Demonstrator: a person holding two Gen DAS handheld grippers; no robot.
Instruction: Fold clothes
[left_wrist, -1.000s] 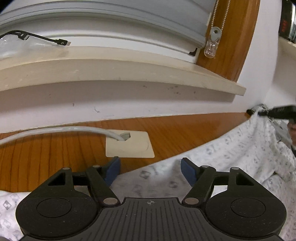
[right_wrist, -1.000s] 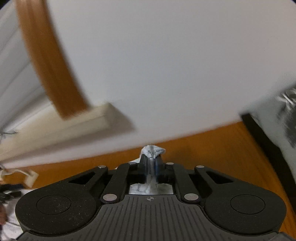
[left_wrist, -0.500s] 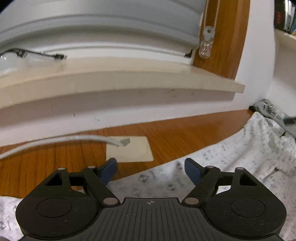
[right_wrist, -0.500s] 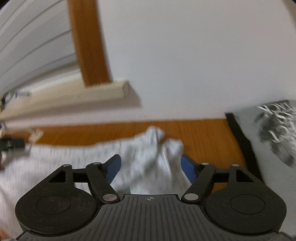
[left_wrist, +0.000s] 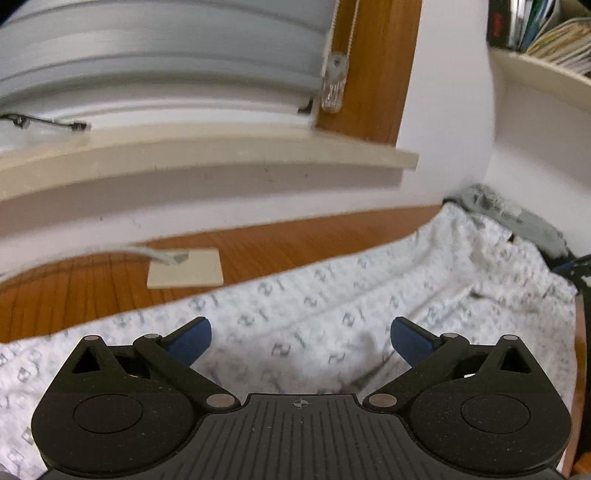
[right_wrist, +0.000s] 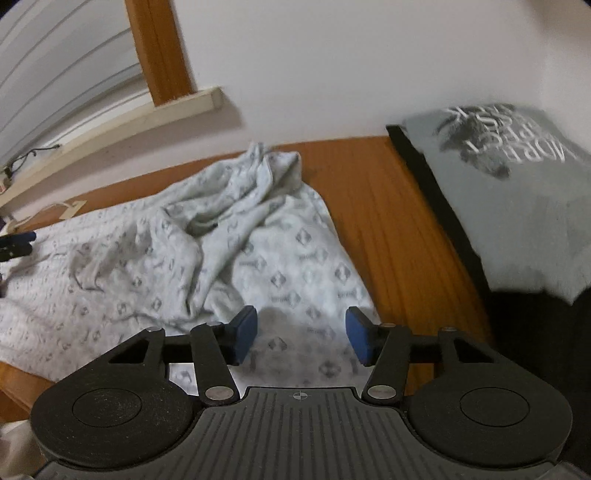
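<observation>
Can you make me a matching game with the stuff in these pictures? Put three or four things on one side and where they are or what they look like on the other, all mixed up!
Things:
1. white patterned cotton garment
2. grey folded T-shirt with a dark print
3. cream square floor plate
4. blue-padded right tool

Descriptions:
A. open, holding nothing
B. has a grey cable running to it
C. crumpled on the wooden surface
D. lying flat at the far right

Pairs: 1-C, 2-D, 3-B, 4-A
</observation>
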